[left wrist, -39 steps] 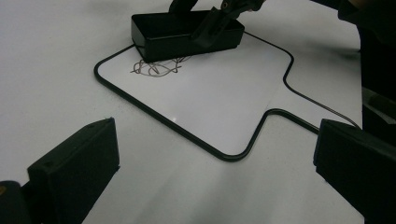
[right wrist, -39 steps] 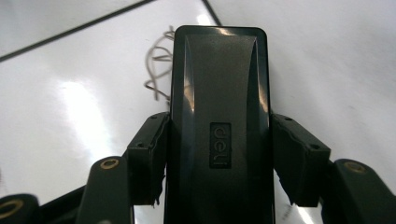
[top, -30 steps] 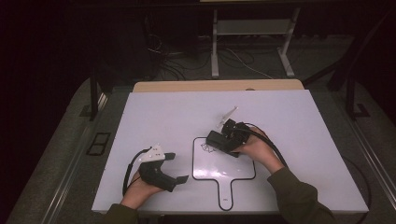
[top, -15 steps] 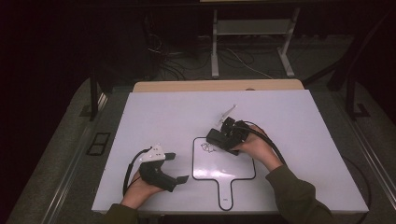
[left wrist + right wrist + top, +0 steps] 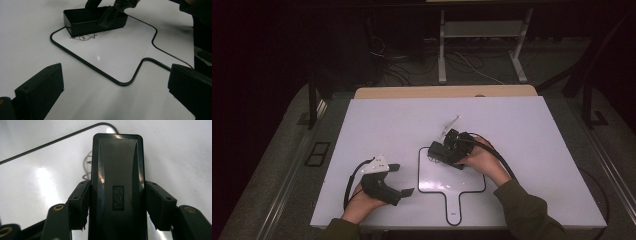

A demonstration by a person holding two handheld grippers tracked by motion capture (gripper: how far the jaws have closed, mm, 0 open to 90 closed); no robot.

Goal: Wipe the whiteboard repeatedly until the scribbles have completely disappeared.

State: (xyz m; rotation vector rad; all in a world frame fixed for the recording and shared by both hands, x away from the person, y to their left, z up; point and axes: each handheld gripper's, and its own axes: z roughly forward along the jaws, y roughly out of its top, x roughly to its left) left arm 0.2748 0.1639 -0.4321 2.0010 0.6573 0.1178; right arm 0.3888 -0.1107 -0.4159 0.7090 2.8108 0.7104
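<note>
My right gripper (image 5: 116,202) is clamped across the sides of the black whiteboard eraser (image 5: 117,182), held flat on the small handled whiteboard (image 5: 452,175) near its top-left corner, right by a pen scribble (image 5: 83,37), prob. to wipe it. Left gripper (image 5: 397,180) idles w/ jaws wide apart on the white table (image 5: 362,125), just left of the board, out of the way.

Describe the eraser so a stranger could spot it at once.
On the white table lies a small black-rimmed whiteboard with a handle. At its far corner sits the black block eraser, clamped between the right gripper jaws. It rests beside a faint scribble.
</note>
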